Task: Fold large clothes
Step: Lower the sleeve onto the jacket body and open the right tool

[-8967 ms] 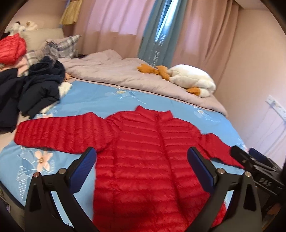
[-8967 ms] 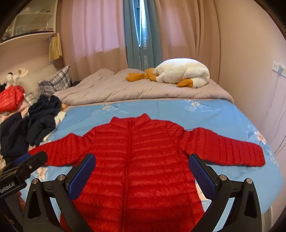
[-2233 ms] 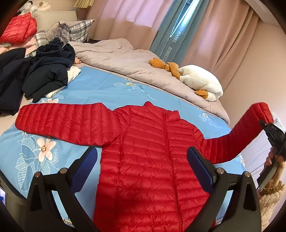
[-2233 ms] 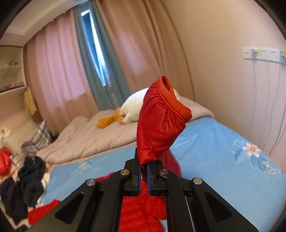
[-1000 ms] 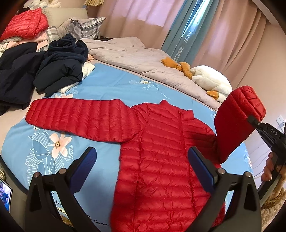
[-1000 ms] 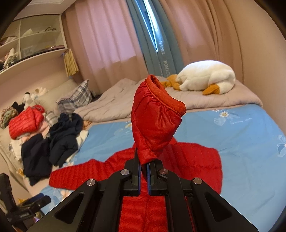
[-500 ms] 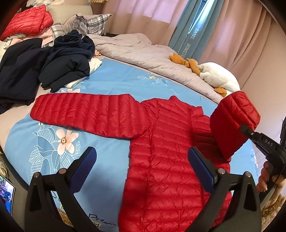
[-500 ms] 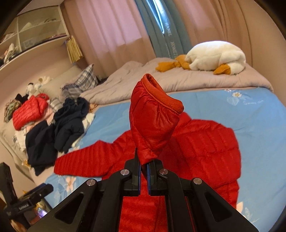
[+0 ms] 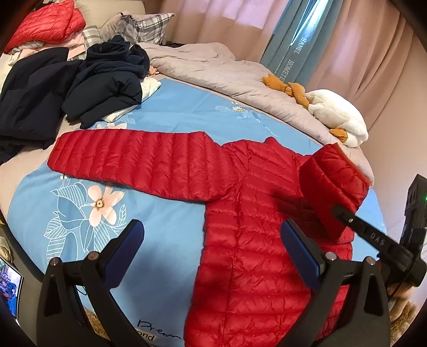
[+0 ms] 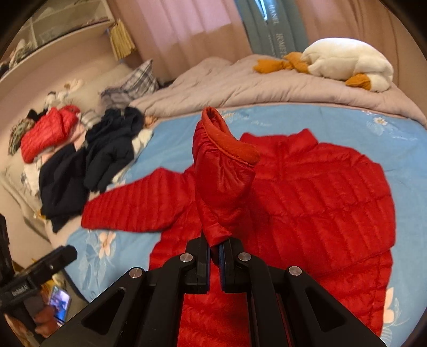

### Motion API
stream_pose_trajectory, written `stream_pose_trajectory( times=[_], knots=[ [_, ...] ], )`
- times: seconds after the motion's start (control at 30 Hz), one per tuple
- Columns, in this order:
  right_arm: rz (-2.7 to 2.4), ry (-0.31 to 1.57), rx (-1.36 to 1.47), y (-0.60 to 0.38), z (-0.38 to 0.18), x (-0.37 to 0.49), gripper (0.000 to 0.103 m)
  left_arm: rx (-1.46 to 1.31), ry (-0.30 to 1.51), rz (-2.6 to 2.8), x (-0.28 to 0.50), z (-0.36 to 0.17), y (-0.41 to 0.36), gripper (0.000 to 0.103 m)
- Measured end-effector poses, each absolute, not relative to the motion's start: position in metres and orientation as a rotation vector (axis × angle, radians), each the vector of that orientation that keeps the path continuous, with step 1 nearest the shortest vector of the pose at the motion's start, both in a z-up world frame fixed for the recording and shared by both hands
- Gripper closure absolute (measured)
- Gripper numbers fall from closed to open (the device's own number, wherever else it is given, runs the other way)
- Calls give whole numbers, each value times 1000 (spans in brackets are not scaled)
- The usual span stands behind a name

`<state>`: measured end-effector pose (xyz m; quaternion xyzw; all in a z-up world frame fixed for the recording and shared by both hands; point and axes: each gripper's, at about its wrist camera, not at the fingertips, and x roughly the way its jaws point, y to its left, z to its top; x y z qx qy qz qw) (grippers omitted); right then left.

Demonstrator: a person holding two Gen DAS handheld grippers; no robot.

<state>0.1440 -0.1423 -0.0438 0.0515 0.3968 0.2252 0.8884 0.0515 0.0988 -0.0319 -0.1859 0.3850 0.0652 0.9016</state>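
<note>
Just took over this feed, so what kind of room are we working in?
Most likely a bedroom. The red puffer jacket is spread on a bed with a blue floral sheet, a grey duvet and plaid pillow lie behind, and pink curtains hang beyond.

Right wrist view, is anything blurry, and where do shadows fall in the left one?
Right wrist view: the left edge, around the plaid pillow, is smeared, and the held sleeve cuff is slightly soft. Left wrist view: sharp; the lifted sleeve casts a dark shadow on the red down jacket.
</note>
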Motion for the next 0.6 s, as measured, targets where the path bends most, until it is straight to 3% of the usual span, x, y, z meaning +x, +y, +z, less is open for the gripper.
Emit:
stream_pose_trajectory(
  times=[0.4,0.47,0.53,0.6],
  knots=[
    [468,932,77,-130,-70,146,97,-385,829,136,58,-47,103,1],
    [473,946,80,-130,-72,145,87,-389,832,123,60,-49,102,1],
    [505,947,96,-131,-72,141,65,-397,837,96,63,-51,100,1],
    [520,932,106,-133,-69,136,59,-404,836,64,67,-54,97,1]
  ],
)
